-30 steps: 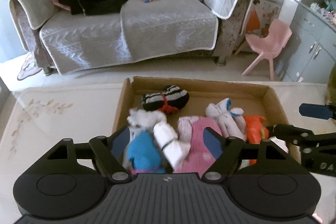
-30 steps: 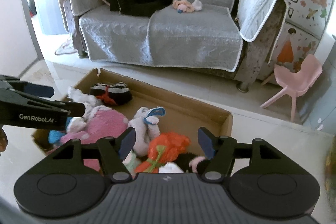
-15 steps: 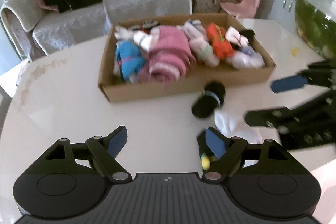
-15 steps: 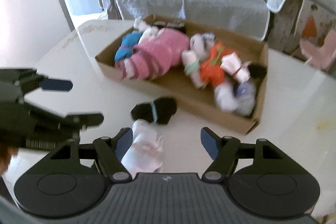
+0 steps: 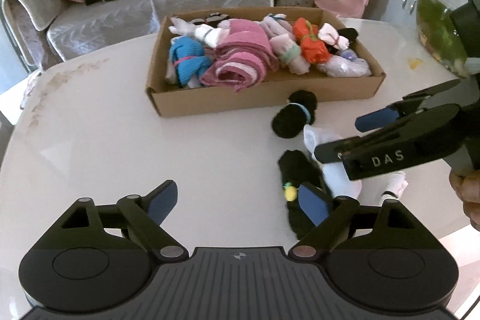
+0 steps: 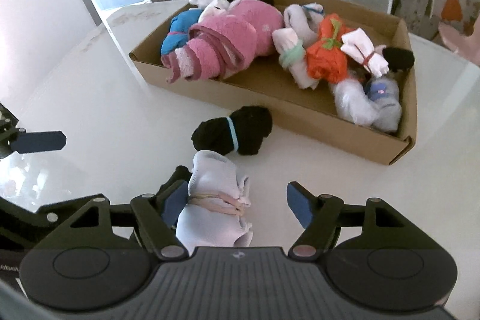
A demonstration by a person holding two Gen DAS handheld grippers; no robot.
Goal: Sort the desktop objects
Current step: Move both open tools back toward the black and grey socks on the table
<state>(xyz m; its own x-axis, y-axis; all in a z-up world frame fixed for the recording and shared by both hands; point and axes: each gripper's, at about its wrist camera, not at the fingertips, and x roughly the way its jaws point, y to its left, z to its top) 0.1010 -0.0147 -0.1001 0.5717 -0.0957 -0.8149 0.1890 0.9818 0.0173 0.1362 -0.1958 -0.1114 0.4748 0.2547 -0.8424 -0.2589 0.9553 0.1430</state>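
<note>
- Socks in rolled bundles: 3 on the white table [image 5: 120, 140], the rest in the cardboard box [image 5: 228, 107].
- Both cameras have pulled back from the box since 1 s ago.
- Left gripper [image 5: 240, 201] released, black bundle [image 5: 300, 176] beside its right finger.
- Right gripper [image 6: 237, 200] spread wide, white bundle [image 6: 216, 200] apparently touching its left finger; banded black bundle [image 6: 234, 134] sits ahead.
</note>
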